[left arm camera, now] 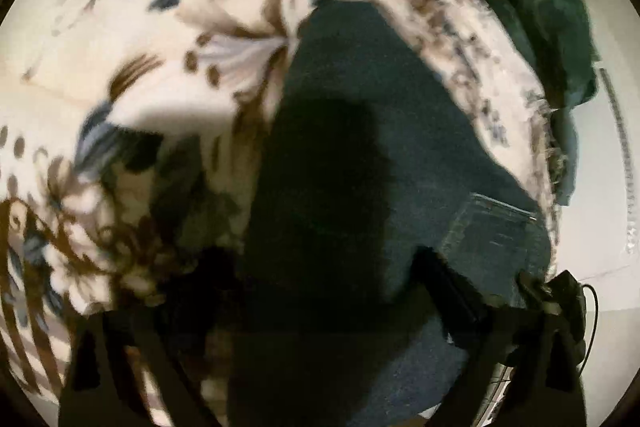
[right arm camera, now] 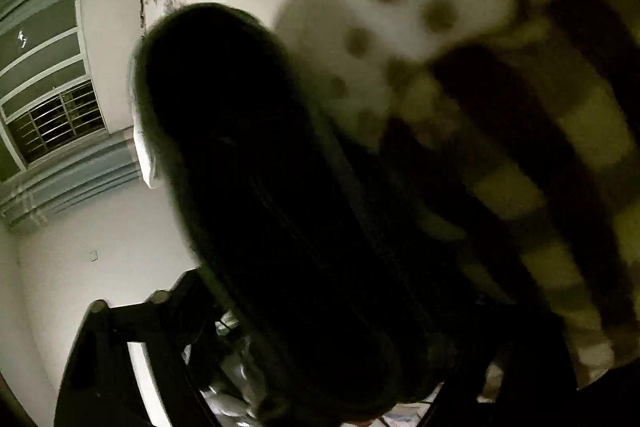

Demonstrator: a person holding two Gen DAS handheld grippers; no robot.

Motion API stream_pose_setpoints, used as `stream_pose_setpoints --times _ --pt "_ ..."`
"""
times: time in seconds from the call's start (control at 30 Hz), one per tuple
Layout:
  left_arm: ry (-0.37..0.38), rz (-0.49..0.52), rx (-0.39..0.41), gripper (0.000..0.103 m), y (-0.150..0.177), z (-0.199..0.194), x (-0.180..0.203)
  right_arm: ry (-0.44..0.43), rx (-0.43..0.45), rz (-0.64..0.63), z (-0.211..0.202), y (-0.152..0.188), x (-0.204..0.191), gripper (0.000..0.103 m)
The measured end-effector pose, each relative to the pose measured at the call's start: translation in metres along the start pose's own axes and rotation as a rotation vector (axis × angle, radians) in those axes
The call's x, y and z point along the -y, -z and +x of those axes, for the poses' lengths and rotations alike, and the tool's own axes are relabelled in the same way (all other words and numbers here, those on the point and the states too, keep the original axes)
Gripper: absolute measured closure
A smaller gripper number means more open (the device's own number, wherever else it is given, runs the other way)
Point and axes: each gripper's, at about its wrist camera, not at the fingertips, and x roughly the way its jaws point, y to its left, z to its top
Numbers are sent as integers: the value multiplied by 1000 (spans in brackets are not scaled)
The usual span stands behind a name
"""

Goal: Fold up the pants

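dark denim pants spread over a floral blanket on the bed, back pocket up; dark green garment heaped past the blanket's far edge; barred window off to the side; no readable writing; left claw straddling the denim, grip hard to tell; right claw smothered by dark bunched cloth, closure impossible to tell.

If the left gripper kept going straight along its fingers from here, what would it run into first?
Most likely the dark blue denim pants: they fill the space between and ahead of the left gripper fingers, lying over the cream floral blanket. The frame is blurred, so how near the cloth is stays unclear.
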Motion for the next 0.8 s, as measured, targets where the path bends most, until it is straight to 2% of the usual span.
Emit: stream_pose_setpoints --times 0.03,0.13,0.17,0.27,0.43,0.53,0.6,0.7,0.8 --pt "-24 4 8 48 1 -4 2 15 14 -19 -4 3 -5 53" --pt "-8 2 34 72 5 -17 5 36 33 -56 -14 15 -18 62" --pt "1 -1 40 76 7 -23 6 49 37 -76 -18 21 -25 63" --pt "-22 19 52 80 11 -41 19 79 37 -115 -30 27 -44 66" --pt "-2 -18 63 81 13 -77 31 97 -6 -177 -72 34 -83 68" --pt "21 -35 101 81 7 -105 38 98 -23 -234 -86 38 -120 68" --pt "40 -52 130 81 -5 -123 41 91 -20 -265 -84 38 -158 68" --pt "54 -58 177 81 -42 -146 44 68 -2 -301 -77 34 -213 68" --pt "65 -44 233 81 -109 -166 41 32 19 -334 -52 23 -266 68"
